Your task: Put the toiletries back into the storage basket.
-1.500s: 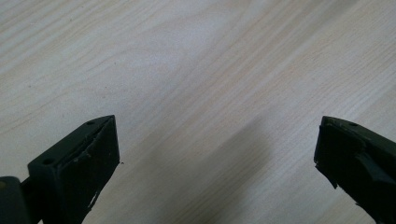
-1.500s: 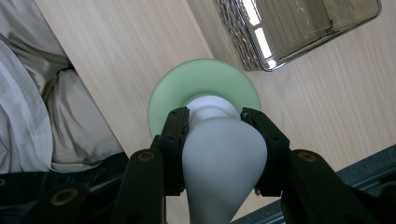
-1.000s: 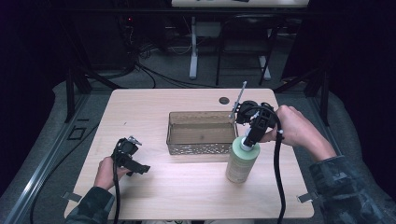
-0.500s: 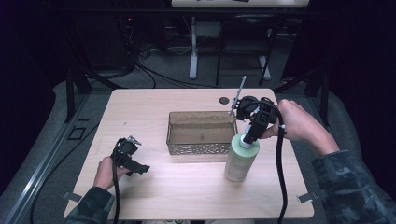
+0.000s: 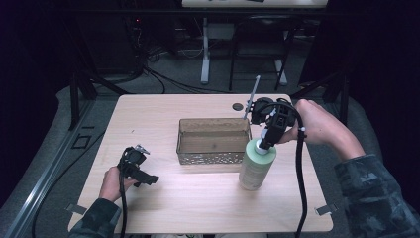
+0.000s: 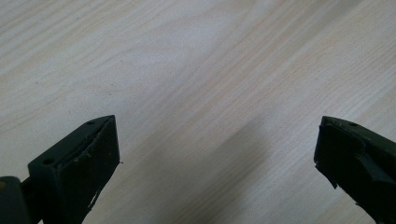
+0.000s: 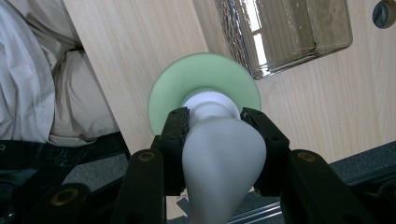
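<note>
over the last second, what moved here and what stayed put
The right gripper, its fingers shut on the pump neck of the green bottle, carried the bottle slightly left, closer to the basket's right end. Nothing was let go. The left gripper stayed open at the near left of the table; the basket did not move.

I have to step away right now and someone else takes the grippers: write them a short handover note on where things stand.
Right gripper: shut on the white pump top of the green pump bottle, jaws on either side of the neck.
Left gripper: open, holding nothing, low over the table near its front left.
Things: the bottle is upright on the table, in front of the right end of the clear mesh basket, which looks empty.
Done: bottle gripped.
Left: probably lifting it into the basket; judging by its height, it may have to be laid down to fit.
</note>
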Motion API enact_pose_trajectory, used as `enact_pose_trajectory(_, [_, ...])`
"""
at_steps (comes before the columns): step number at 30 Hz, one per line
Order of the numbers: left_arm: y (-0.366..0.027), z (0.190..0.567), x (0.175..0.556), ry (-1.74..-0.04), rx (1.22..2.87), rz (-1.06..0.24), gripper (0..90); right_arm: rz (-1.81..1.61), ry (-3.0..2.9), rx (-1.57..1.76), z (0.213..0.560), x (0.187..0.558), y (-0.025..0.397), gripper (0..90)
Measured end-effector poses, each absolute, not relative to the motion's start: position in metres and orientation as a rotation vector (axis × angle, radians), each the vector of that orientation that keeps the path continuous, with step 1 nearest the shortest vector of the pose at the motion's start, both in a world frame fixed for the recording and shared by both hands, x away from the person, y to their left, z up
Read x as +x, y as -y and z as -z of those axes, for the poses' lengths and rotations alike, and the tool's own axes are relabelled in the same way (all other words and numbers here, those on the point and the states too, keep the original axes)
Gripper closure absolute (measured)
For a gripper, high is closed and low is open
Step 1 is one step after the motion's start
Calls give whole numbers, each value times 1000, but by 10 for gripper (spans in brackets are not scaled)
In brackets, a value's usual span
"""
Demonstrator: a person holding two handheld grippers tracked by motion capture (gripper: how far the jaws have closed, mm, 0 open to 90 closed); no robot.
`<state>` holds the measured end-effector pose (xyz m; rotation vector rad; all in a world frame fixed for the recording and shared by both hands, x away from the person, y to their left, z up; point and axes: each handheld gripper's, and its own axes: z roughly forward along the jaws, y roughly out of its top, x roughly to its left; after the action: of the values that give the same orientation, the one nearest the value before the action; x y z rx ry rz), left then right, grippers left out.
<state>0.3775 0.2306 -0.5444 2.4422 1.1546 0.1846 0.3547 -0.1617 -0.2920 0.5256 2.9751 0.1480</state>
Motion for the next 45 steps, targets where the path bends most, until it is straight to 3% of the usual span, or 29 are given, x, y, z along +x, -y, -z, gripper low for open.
enact_pose_trajectory(19, [-230, 545, 378, -1149, 2450, -185, 4, -137, -2990, 280, 280, 353, 155, 627])
enact_pose_trajectory(45, [-230, 545, 378, -1146, 2452, -185, 6, -80, -2976, 222, 239, 355, 141, 627])
